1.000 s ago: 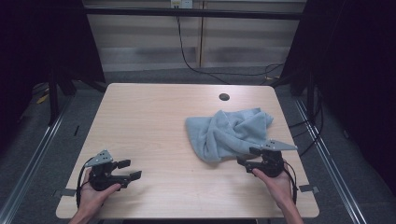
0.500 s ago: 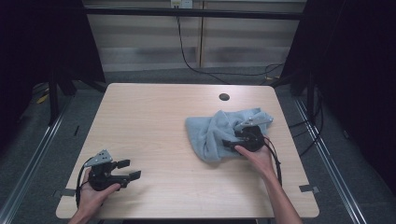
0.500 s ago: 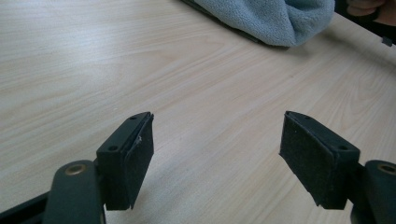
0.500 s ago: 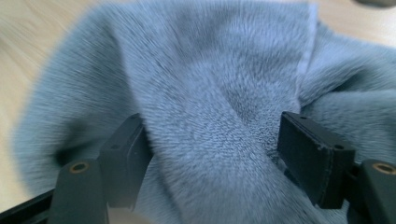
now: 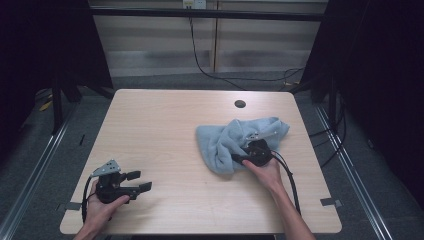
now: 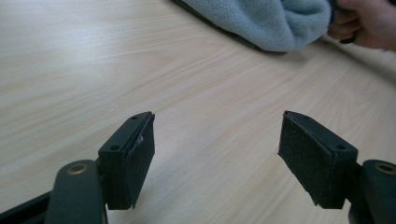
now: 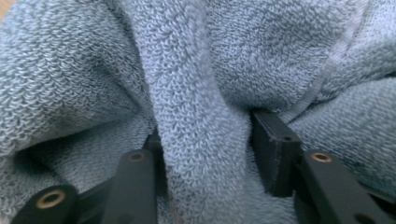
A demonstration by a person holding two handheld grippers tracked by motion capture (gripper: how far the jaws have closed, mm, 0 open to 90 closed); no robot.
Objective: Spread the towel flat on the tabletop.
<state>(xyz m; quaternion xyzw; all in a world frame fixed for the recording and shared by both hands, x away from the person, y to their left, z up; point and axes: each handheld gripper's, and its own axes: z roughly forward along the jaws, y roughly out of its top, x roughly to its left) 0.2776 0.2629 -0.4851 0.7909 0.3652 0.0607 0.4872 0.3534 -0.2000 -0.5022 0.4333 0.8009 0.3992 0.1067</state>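
A crumpled light-blue towel [image 5: 235, 142] lies on the right half of the wooden table [image 5: 165, 125]. My right gripper [image 5: 251, 152] is pushed into the towel's near edge. In the right gripper view a thick fold of towel [image 7: 201, 135] stands between the two jaws and touches both, with the jaws still wide apart. My left gripper [image 5: 134, 183] rests at the table's front left corner, far from the towel. Its pads [image 6: 140, 158] stand open over bare wood. The left gripper view shows the towel's edge [image 6: 261, 23] and the right hand [image 6: 369, 23] farther off.
A round cable hole [image 5: 240, 104] sits near the table's far edge. Black cables trail from both grippers. Dark frame posts and floor rails flank the table on both sides.
The right hand has moved forward and left from the table's front right onto the towel, and its jaws now straddle a fold. The left gripper has stayed put.
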